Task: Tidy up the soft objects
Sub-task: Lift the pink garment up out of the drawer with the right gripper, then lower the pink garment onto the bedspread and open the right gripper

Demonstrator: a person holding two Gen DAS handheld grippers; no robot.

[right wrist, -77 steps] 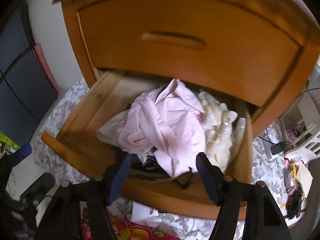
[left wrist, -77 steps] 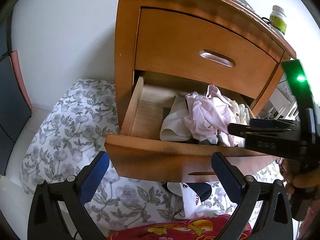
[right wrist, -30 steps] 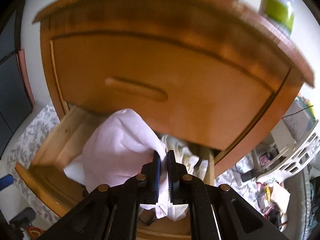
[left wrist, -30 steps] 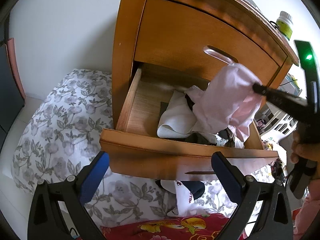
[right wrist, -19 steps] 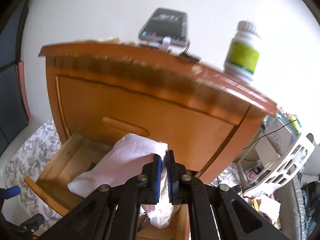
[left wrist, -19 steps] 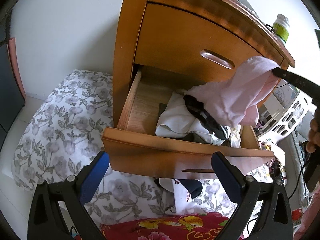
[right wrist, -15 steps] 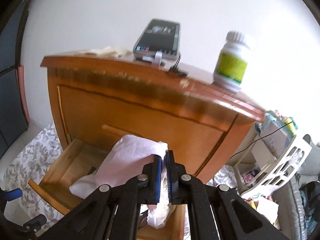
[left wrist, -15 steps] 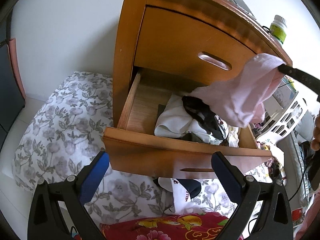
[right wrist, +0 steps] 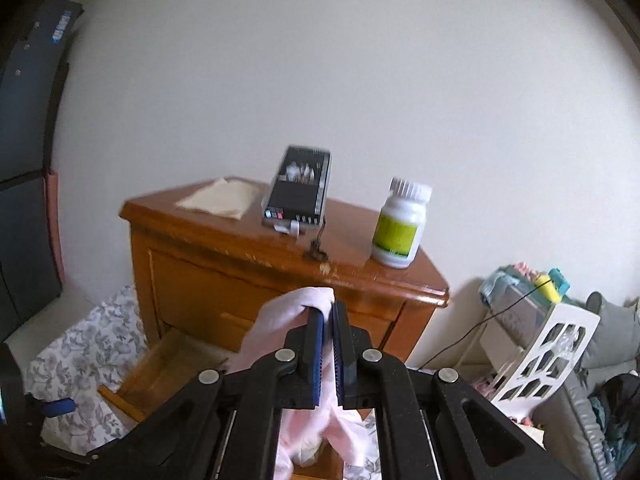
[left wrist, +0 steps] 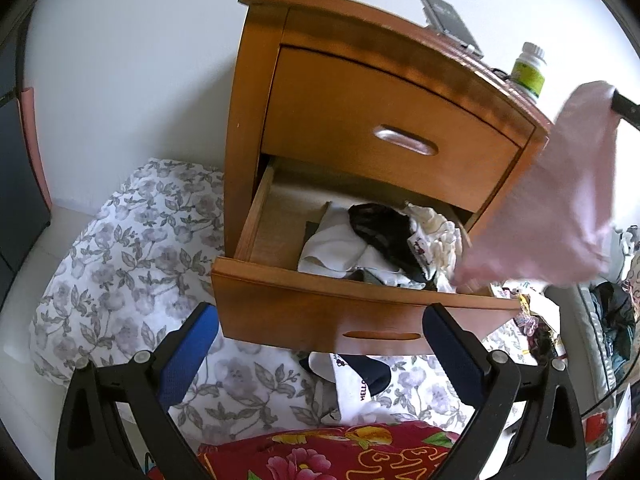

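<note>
Blur softens the pink garment where it hangs at the right of the left wrist view, and it covers the right end of the open lower drawer and the nightstand's right corner; only a dark tip of the right tongs pokes in at that view's right edge. In the right wrist view the garment's lower part drops behind the tong bodies and out of the bottom edge, so its full shape cannot be made out. The wooden nightstand carries a dark phone-like device, a white bottle with a green label and a pale folded paper or cloth on top; its upper drawer is closed. In the lower drawer lie a white garment, a black lacy one and a cream ruffled one, piled toward the right side. A floral sheet covers the floor to the left, with a red flowered cloth at the bottom edge. The left tongs are spread wide and hold nothing, hovering before the drawer front. The right tongs are pressed together on a fold of the pink garment, which hangs from them above and to the right of the drawer.
</note>
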